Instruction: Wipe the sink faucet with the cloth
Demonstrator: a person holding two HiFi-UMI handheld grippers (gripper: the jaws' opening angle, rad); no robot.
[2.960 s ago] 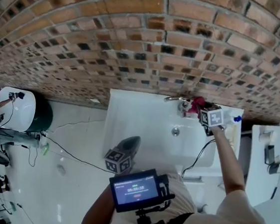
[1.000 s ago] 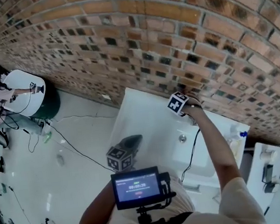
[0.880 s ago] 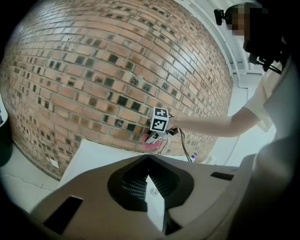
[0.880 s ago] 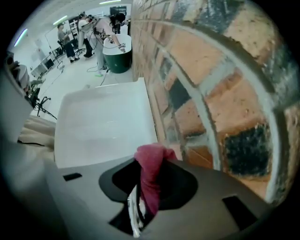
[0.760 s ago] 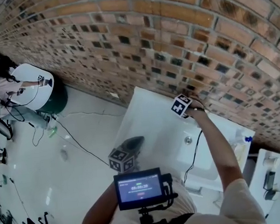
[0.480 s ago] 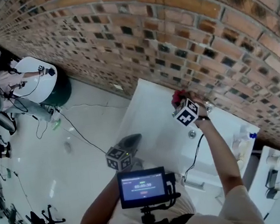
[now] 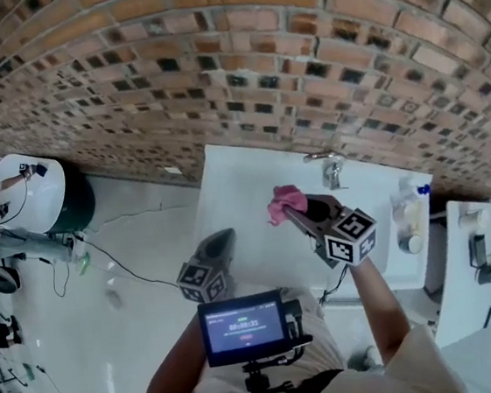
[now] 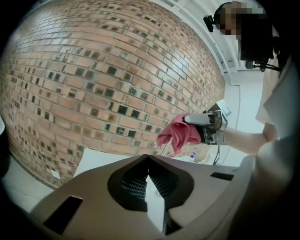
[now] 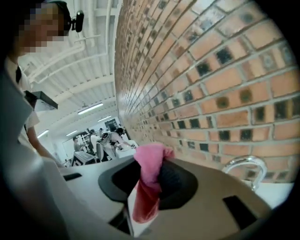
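Barely shifted since earlier, left gripper [image 7: 224,238] is kept closed, empty, by the body; right gripper [image 7: 295,212], pulled back w/ pink cloth [image 7: 287,201] pinched, is held short of faucet [image 7: 330,168], beyond & rightward, at wall [image 7: 215,80].

Nothing fully legible. The small monitor [image 7: 243,327] showed a row of timer-like digits, too blurred to read. The left marker cube [image 7: 200,281] and right marker cube [image 7: 349,236] carried only black-and-white square patterns, no letters. Any label on the bottle [image 7: 404,208] was unreadable.
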